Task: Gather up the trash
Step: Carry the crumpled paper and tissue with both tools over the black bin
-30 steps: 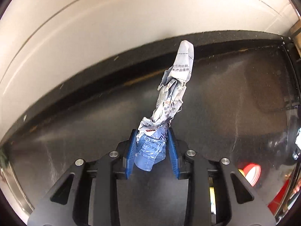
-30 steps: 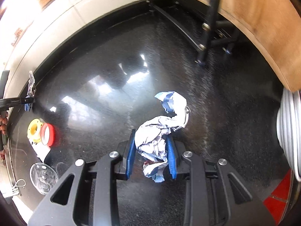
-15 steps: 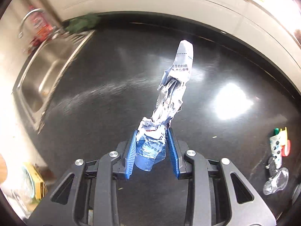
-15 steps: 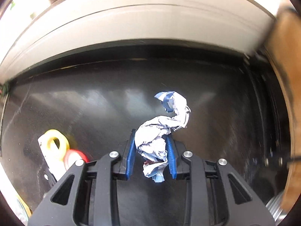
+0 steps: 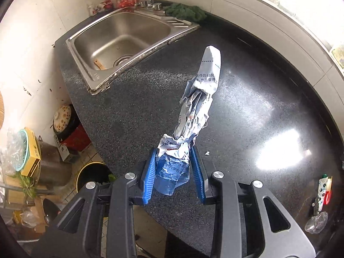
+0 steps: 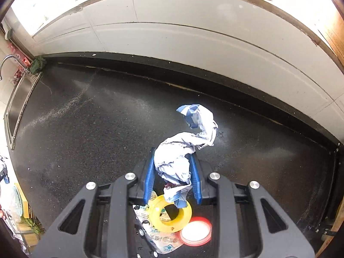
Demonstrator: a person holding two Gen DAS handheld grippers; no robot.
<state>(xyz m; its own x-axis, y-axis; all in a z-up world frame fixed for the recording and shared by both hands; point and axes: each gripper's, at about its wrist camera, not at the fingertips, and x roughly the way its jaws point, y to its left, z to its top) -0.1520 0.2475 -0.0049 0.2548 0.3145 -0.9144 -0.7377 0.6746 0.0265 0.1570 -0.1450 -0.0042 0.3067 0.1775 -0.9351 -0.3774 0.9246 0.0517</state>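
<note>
Left gripper (image 5: 174, 167): crumpled printed wrapper (image 5: 193, 116) is clamped between pads | right gripper (image 6: 173, 172): crumpled blue-white paper (image 6: 182, 148) is clamped; yellow ring (image 6: 169, 214) lies beneath.

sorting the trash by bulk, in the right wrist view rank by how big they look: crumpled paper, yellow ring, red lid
1. crumpled paper, though nearest the camera
2. yellow ring
3. red lid, partly hidden

Left gripper (image 5: 174, 167) and right gripper (image 6: 173, 173): each angled downward, blue pads clamped on crumpled paper.
</note>
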